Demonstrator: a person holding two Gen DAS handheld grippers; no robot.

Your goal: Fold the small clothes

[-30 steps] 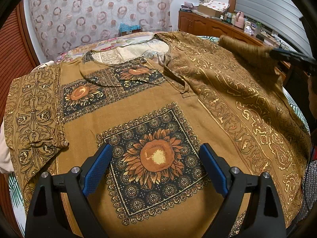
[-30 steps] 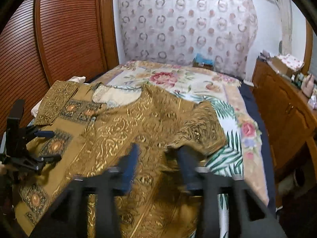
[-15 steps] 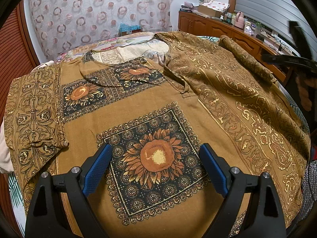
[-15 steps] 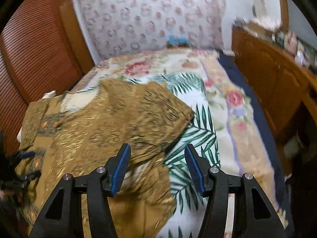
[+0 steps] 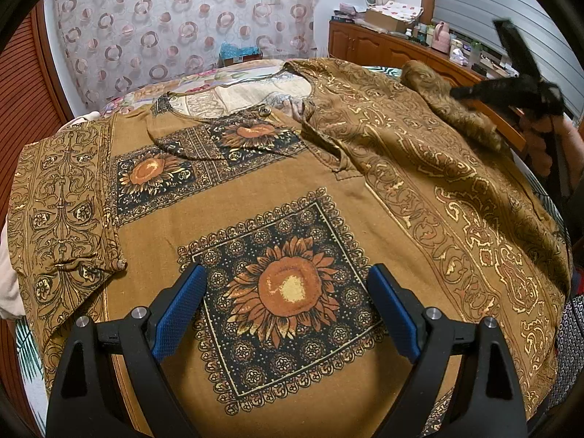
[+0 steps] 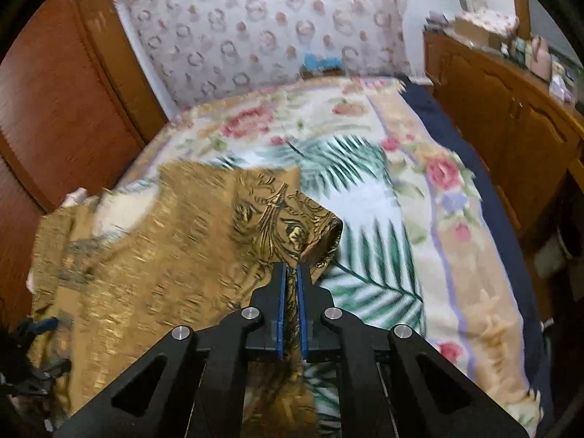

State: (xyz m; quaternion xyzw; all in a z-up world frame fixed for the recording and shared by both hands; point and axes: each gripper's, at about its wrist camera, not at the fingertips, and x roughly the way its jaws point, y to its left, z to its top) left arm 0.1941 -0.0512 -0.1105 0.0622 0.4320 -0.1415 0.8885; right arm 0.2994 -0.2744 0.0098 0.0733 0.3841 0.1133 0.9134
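The shirt (image 5: 277, 197) lies spread on the bed (image 6: 401, 197). Only the right view shows the right gripper (image 6: 290, 273) pinching the sleeve (image 6: 292, 226), lifted at the far right. The left gripper (image 5: 286, 303) hovers wide open, angled down over the near sunflower print (image 5: 284, 288).

Shirt (image 5: 292, 189): ochre-brown with black squares bearing orange sunflowers and gold scrollwork side panels; bedspread (image 6: 383, 189): cream with pink roses and green palm fronds; curtain (image 5: 182, 29): pale with pink-brown rings; gripper pads (image 5: 179, 306): blue on black frames; cabinet (image 6: 503, 116): reddish-brown wood.
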